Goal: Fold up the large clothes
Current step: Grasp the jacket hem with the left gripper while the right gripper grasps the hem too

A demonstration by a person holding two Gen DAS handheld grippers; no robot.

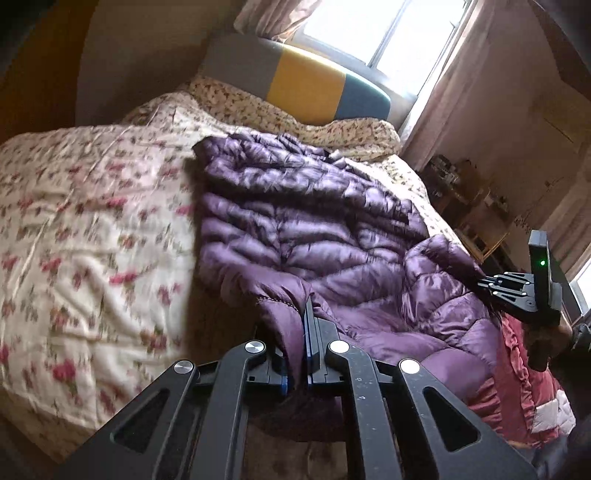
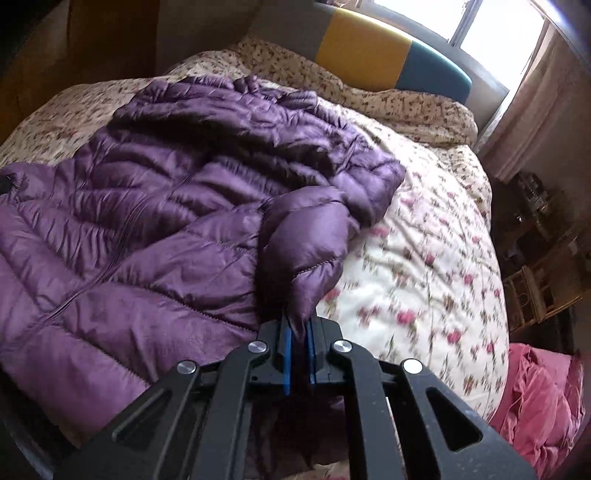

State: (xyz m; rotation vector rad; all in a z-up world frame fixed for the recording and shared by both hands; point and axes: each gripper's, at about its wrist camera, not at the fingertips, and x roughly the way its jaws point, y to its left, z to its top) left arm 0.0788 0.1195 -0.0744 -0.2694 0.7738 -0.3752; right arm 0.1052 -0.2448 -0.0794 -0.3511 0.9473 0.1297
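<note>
A purple quilted down jacket (image 1: 314, 229) lies spread on a bed with a floral quilt (image 1: 92, 240). My left gripper (image 1: 297, 332) is shut on the jacket's near hem edge. In the right wrist view the jacket (image 2: 147, 192) fills the left half, and my right gripper (image 2: 298, 332) is shut on a bunched sleeve end (image 2: 303, 243) at the jacket's right side. The right gripper also shows in the left wrist view (image 1: 517, 291), at the jacket's far right corner.
A grey, yellow and teal headboard (image 1: 306, 81) stands below a bright window (image 1: 388, 29) with pink curtains. A pink garment (image 2: 539, 398) lies at the bed's right edge. Cluttered shelves (image 2: 543, 258) stand along the right wall.
</note>
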